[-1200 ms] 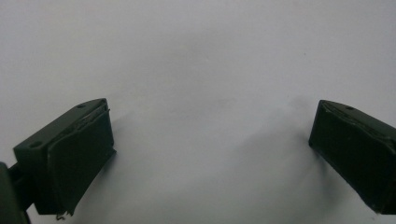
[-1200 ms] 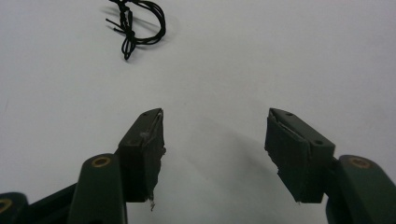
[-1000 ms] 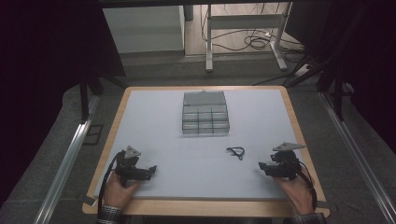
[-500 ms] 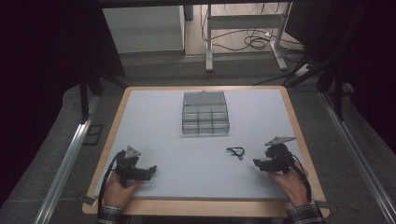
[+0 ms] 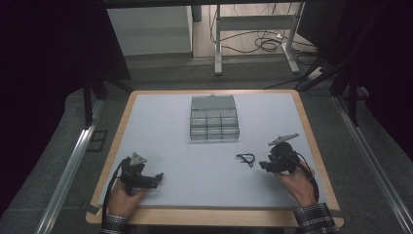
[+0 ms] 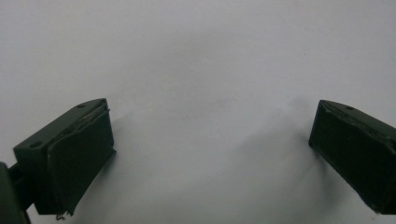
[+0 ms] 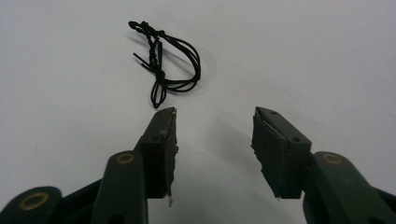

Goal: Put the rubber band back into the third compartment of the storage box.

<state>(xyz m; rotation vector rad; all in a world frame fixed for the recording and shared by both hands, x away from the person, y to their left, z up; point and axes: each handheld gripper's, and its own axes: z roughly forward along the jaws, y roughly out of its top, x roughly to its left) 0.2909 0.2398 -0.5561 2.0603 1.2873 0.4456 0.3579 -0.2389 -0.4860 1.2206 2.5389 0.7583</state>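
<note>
A small tangle of thin black cord (image 5: pixel 246 158) lies on the white table top (image 5: pixel 204 161), right of centre. My right gripper (image 5: pixel 263 165) hovers just to the right of it, jaws pointing at it. In the right gripper view the cord (image 7: pixel 166 60) lies a short way beyond the fingertips (image 7: pixel 166 126), and that gripper (image 7: pixel 215 121) is open with nothing between its jaws, which have just been closing partway. My left gripper (image 5: pixel 158 178) rests near the front left of the table. Its jaws stand wide apart over bare table in the left gripper view (image 6: pixel 210 140).
A clear plastic compartment box (image 5: pixel 214 119) with its lid raised stands at the middle back of the table. The table's wooden rim (image 5: pixel 311 131) runs close to my right hand. Metal rails and cables lie on the floor beyond.
My right gripper has moved left toward the black cord, and its hand has come further onto the table. The left gripper and the cord have stayed where they were.
</note>
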